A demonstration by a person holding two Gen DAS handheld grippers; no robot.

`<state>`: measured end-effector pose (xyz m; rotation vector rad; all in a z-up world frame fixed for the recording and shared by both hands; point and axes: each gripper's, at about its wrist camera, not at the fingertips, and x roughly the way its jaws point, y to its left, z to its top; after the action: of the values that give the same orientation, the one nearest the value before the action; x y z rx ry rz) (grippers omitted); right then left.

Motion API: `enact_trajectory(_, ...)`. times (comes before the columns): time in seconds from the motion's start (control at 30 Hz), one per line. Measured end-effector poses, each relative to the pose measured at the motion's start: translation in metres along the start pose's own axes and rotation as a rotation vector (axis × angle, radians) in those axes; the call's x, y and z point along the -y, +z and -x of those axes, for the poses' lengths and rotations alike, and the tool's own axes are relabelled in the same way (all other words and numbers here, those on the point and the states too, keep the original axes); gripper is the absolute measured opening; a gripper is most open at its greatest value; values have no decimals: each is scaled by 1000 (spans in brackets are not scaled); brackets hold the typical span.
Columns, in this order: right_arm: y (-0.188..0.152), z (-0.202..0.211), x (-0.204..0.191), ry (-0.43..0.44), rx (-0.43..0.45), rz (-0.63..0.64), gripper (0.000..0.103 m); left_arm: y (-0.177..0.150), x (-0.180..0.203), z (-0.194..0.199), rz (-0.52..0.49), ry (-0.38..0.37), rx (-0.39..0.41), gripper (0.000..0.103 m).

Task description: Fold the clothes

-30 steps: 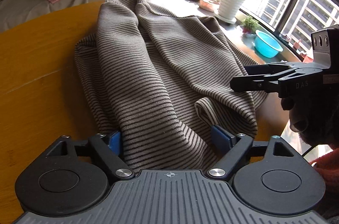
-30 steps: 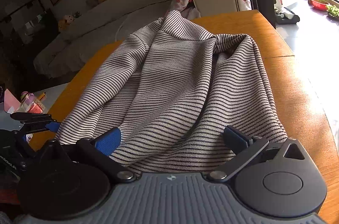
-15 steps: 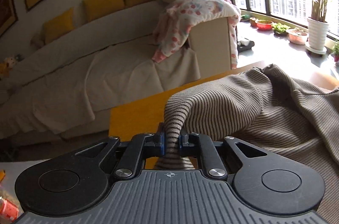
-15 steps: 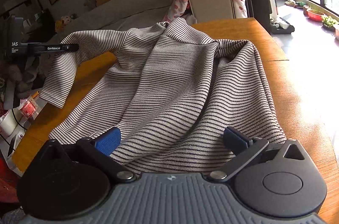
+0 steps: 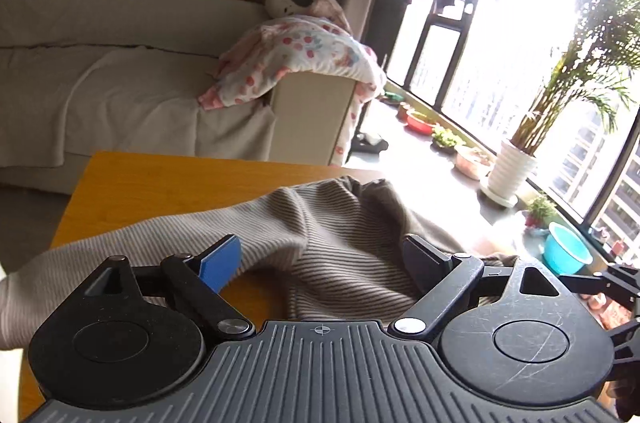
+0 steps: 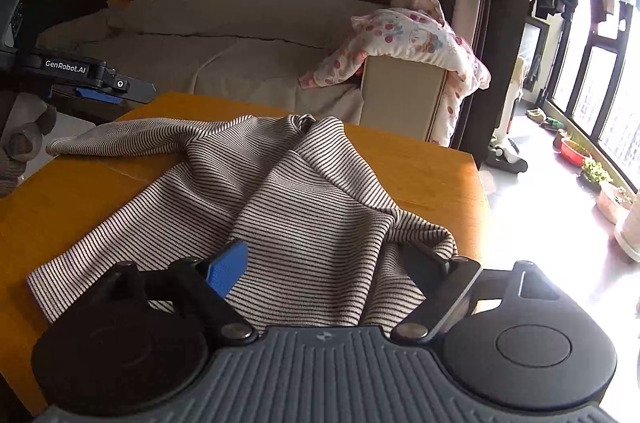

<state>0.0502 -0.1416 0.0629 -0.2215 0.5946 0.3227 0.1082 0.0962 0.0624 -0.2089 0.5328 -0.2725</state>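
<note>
Striped top point(image 6: 280, 207) spread on table point(image 6: 420, 167), no fold yet.
We open left gripper point(image 5: 320, 259) empty; right gripper point(image 6: 324, 263) closes over hem, not yet pinching.

Sweater point(image 6: 280, 191) spread on tabletop point(image 6: 420, 175), frame centre; sofa point(image 6: 240, 43) behind, upper frame; windowsill pots point(image 5: 512, 167) right.

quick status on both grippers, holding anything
left gripper: jaws opening, holding nothing
right gripper: jaws closing over the striped shirt, not gripping yet

Black ribbed grippers, blue-padded fingers point(image 5: 221, 259), silver screws
</note>
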Motion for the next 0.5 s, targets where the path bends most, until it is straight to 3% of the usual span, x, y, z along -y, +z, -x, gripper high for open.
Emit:
enact_trajectory(0.13, -1, 4, -24, 157, -15, 148, 67, -24, 22, -25, 16, -59, -24, 94)
enact_trajectory(0.23, -13, 34, -20, 212, -13, 214, 72, -38, 24, -39, 49, -95, -71, 95)
enact_trajectory(0.33, -28, 59, -8, 298, -42, 152, 86, -42, 26, -47, 44, -79, -73, 96)
enact_trajectory(0.5, -57, 63, -35, 342, -36, 217, 90, -45, 28, -50, -2, -42, -82, 98)
